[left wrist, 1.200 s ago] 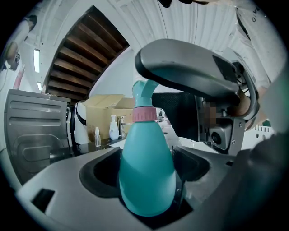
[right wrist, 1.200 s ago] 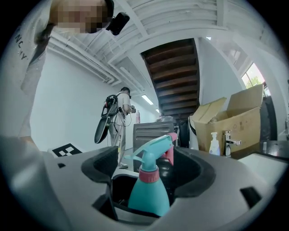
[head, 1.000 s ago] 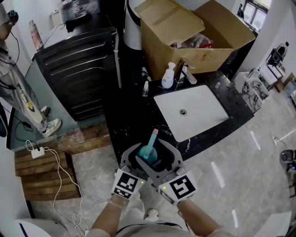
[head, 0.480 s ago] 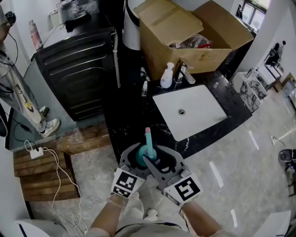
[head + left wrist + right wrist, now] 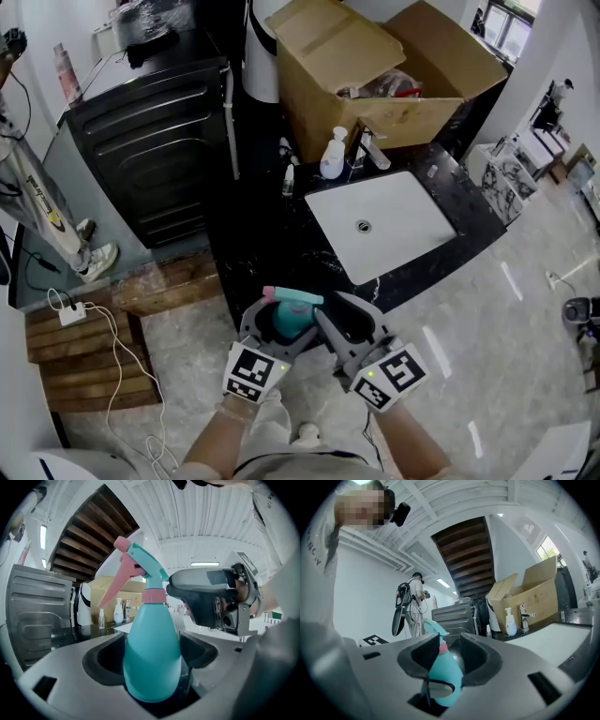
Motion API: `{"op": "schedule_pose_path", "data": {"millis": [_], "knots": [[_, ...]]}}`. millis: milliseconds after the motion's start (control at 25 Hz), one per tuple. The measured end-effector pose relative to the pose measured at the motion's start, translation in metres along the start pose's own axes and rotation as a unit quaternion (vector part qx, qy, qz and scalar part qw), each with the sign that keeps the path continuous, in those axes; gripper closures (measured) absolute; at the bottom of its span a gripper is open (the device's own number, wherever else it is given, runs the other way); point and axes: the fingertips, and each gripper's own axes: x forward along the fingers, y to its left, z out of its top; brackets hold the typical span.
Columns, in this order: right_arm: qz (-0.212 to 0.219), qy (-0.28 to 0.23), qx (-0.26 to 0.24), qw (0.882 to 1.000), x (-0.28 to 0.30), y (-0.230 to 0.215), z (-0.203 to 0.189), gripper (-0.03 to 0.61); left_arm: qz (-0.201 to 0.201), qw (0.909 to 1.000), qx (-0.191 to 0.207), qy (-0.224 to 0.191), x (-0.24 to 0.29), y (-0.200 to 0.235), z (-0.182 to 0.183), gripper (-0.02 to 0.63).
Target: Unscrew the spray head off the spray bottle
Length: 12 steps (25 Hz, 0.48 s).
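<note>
Now L tongs pinch spray bottle, R tongs closing round it.

Spray bottle: teal pear-shaped body with a pink collar at the neck. Spray head is on the neck: teal top, pink trigger, pink nozzle tip. The bottle is upright and off the ground, at the near edge of the black counter, nozzle pointing left. Left gripper clamps the body. Right gripper jaws are closing on the neck, collar between them, not yet pinched.
</note>
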Motion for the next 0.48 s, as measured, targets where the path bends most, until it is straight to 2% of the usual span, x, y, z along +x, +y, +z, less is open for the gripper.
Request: {"op": "schedule_pose_path", "data": {"millis": [480], "knots": [[-0.018,0.01,0.02,1.0,0.023,-0.016,-0.006,0.46,-0.003,1.0,0.0,0.003,-0.003,-0.002,0.0,0.25]]}}
